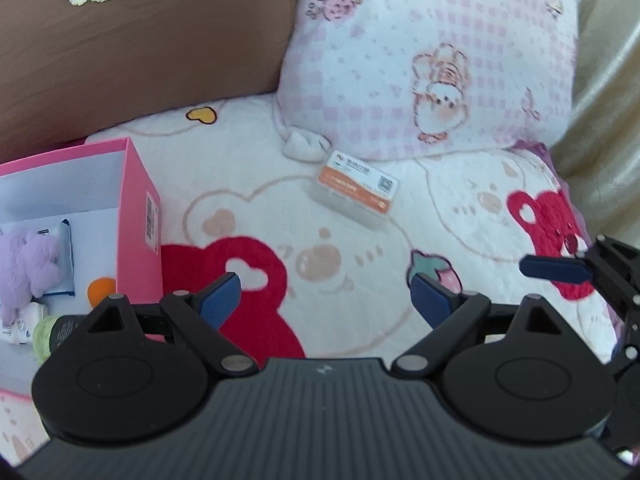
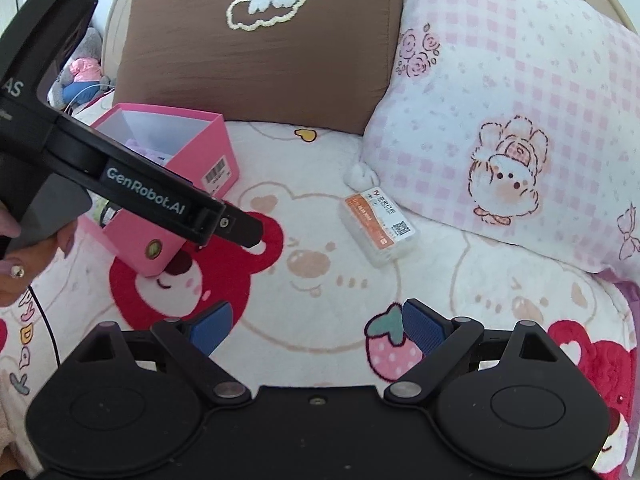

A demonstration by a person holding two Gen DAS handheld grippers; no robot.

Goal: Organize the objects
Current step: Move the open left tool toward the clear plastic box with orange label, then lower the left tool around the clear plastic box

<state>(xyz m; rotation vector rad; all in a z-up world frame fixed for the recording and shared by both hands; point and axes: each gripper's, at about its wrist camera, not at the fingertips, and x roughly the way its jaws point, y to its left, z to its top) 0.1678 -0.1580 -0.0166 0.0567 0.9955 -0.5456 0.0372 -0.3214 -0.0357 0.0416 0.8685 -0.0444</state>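
Left to right: pink box (image 2: 168, 168) on the bed already holds a purple plush toy (image 1: 24, 264) + a few small items, so we're partway. Still out: orange-labelled clear case (image 2: 378, 228), mid-blanket beside the checked pillow (image 2: 520, 120). Left gripper (image 1: 324, 296) & right gripper (image 2: 316, 328): jaws spread, empty.

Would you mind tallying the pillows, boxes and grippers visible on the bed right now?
Pillows: 2, the brown pillow and the pink checked pillow.
Boxes: 2, the pink box and the small clear box.
Grippers: 2, left gripper and right gripper.
Total: 6
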